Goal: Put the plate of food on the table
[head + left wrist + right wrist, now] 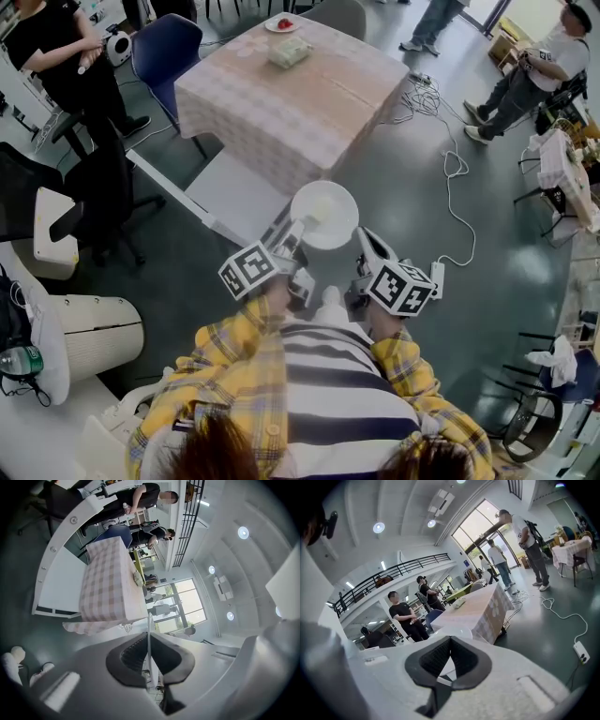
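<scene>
Pinched by its rim alone in the clamped left gripper (149, 638), while the right gripper (451, 639) is closed on nothing, the plate (323, 214) could tip and spill before reaching the table (309, 103), well apart at twelve o'clock.

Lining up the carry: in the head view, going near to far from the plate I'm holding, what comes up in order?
White plate → checked-cloth table → pale packet → small plate with red food, close to the table's far edge.
</scene>
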Action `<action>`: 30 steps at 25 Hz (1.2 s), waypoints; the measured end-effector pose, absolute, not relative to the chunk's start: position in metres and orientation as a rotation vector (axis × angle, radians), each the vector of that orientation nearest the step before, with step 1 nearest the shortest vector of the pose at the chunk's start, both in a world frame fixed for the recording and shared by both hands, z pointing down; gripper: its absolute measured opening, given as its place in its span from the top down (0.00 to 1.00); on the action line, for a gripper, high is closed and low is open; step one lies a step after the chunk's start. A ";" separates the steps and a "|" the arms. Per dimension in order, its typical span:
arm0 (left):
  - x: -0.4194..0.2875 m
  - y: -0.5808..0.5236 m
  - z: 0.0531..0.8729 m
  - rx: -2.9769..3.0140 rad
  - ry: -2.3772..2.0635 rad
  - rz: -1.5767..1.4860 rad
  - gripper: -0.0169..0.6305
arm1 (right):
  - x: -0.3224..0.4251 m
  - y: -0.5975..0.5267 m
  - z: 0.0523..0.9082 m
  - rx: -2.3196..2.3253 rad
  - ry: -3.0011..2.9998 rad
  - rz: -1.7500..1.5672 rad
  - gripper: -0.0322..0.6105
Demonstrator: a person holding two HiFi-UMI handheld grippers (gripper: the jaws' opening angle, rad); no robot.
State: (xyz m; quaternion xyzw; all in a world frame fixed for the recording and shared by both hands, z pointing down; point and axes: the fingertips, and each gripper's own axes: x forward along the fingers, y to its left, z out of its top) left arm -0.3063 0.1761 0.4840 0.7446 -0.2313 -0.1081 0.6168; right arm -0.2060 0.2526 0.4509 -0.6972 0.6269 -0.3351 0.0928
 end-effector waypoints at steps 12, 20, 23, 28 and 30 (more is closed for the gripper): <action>-0.268 0.166 0.492 1.684 -0.559 -0.253 0.97 | -0.173 0.232 0.458 -2.048 1.925 -1.055 0.96; -0.214 0.145 0.499 1.667 -0.579 -0.281 0.97 | -0.118 0.213 0.461 -2.030 1.953 -1.069 0.95; -0.190 0.138 0.499 1.670 -0.581 -0.299 0.97 | -0.091 0.204 0.461 -2.020 1.959 -1.064 0.96; -0.154 0.130 0.501 1.665 -0.604 -0.315 0.97 | -0.055 0.193 0.459 -1.996 1.991 -1.069 0.96; -0.142 0.129 0.500 1.661 -0.604 -0.331 0.97 | -0.042 0.189 0.458 -1.996 2.015 -1.057 0.96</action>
